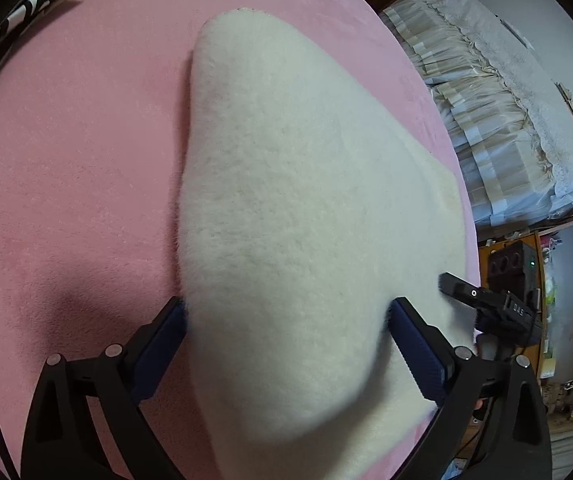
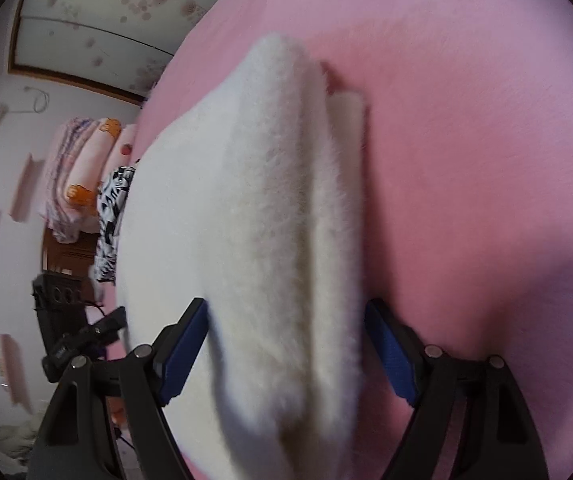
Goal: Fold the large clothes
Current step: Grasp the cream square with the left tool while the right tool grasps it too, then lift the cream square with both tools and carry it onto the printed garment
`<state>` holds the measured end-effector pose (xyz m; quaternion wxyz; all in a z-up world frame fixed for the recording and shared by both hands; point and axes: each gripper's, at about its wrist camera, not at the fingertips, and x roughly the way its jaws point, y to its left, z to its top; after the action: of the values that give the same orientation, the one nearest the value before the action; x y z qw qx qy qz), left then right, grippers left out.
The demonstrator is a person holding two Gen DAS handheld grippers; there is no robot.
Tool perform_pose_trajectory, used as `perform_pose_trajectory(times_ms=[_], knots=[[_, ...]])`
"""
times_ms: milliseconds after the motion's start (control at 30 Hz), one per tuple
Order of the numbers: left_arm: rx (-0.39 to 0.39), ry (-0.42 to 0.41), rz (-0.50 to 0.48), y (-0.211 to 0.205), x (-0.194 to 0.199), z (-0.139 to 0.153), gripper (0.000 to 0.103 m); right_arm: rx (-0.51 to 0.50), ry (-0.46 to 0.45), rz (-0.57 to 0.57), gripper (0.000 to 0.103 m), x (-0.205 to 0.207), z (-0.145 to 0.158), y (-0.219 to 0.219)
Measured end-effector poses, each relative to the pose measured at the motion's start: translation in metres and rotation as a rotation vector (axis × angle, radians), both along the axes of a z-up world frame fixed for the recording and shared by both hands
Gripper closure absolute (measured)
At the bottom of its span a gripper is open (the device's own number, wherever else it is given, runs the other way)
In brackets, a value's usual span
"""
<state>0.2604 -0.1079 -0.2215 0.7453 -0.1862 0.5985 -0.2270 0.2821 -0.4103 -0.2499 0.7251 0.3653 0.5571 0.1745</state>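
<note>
A large fluffy white garment (image 1: 286,184) lies on a pink bed cover (image 1: 66,160). In the left wrist view a thick fold of it bulges between the two blue-padded fingers of my left gripper (image 1: 288,312), which is shut on it. In the right wrist view a raised fold of the same garment (image 2: 282,208) runs between the fingers of my right gripper (image 2: 286,312), which is shut on it. The right gripper also shows in the left wrist view (image 1: 486,300) at the garment's right edge. The left gripper shows in the right wrist view (image 2: 82,336) at the left.
A black-and-white patterned cloth (image 1: 34,4) lies at the bed's far left corner and shows in the right wrist view (image 2: 112,212). A second bed with a pale ruffled cover (image 1: 506,112) stands to the right. Folded pink quilts (image 2: 82,176) are stacked by the wall.
</note>
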Motion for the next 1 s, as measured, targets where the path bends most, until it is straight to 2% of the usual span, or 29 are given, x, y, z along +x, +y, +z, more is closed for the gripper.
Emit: perform_pose_trajectory(times_ms=[133,333,567,767,800,900,967,1000], knots=[[-0.027,0.008,-0.012,0.0,0.002,-0.008,0.002,0.017,-0.004,0.044,0.017,0.011,-0.006,0.011],[-0.024,0.005,-0.059,-0.01,0.007,-0.009,0.001,-0.063,0.019,0.159,0.004,0.023,-0.002,0.033],[-0.019,-0.007,-0.096,-0.011,0.006,-0.007,0.001,-0.118,-0.026,0.149,0.004,0.013,-0.002,0.031],[-0.01,0.005,-0.075,-0.013,0.012,-0.009,0.0,-0.171,-0.058,0.121,0.029,0.008,0.011,0.037],[0.002,-0.003,-0.068,-0.014,0.011,-0.007,0.001,-0.193,-0.059,0.117,0.037,0.006,0.017,0.039],[0.067,-0.053,-0.054,-0.015,0.002,0.007,0.017,-0.267,-0.064,0.125,0.051,0.001,0.035,0.051],[0.098,-0.087,-0.042,-0.011,-0.005,0.02,0.033,-0.299,-0.073,0.12,0.056,-0.004,0.048,0.057],[0.107,-0.098,-0.041,-0.008,-0.008,0.025,0.036,-0.307,-0.081,0.114,0.058,-0.009,0.056,0.061]])
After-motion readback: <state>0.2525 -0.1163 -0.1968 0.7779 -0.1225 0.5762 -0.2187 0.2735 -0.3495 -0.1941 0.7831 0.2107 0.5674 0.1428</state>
